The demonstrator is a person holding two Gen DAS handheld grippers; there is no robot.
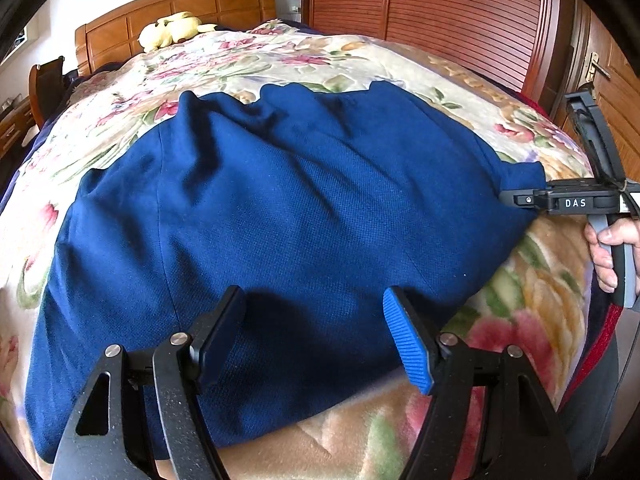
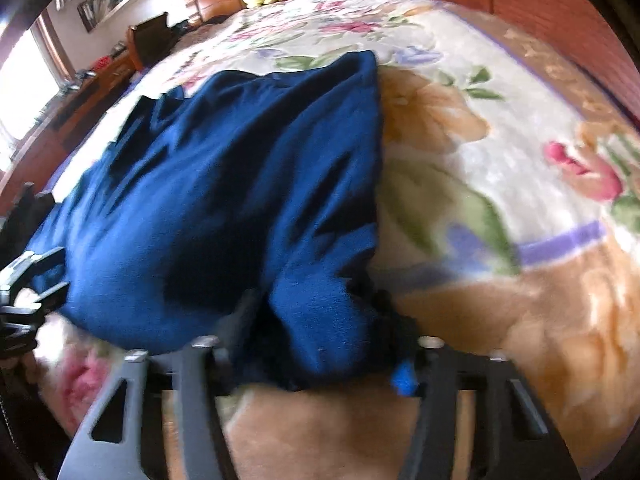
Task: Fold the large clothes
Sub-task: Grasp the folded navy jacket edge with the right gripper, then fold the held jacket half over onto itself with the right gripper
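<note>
Floral blanket (image 1: pixel 360 56) across the whole bed, wooden headboard (image 1: pixel 176 8) at the far end, and the blue garment (image 1: pixel 280 200) lies spread on the near half, already doubled over by the look of it. Left gripper (image 1: pixel 316 332) hovers over the near hem, jaws wide apart, nothing between the pads. Right gripper (image 2: pixel 320 336) is at the garment's right-hand corner, and here's a bunch of blue cloth sitting between its fingers (that view is smeared, so I cannot tell if the pads truly pinch). To do this well, I'd say: get a firm bite on both near corners at matching spots, lift together, keep the edge taut, carry it over evenly. Count: one garment, two grippers, one yellow plush toy (image 1: pixel 172 30) by the headboard, one hand (image 1: pixel 608 252) showing.
</note>
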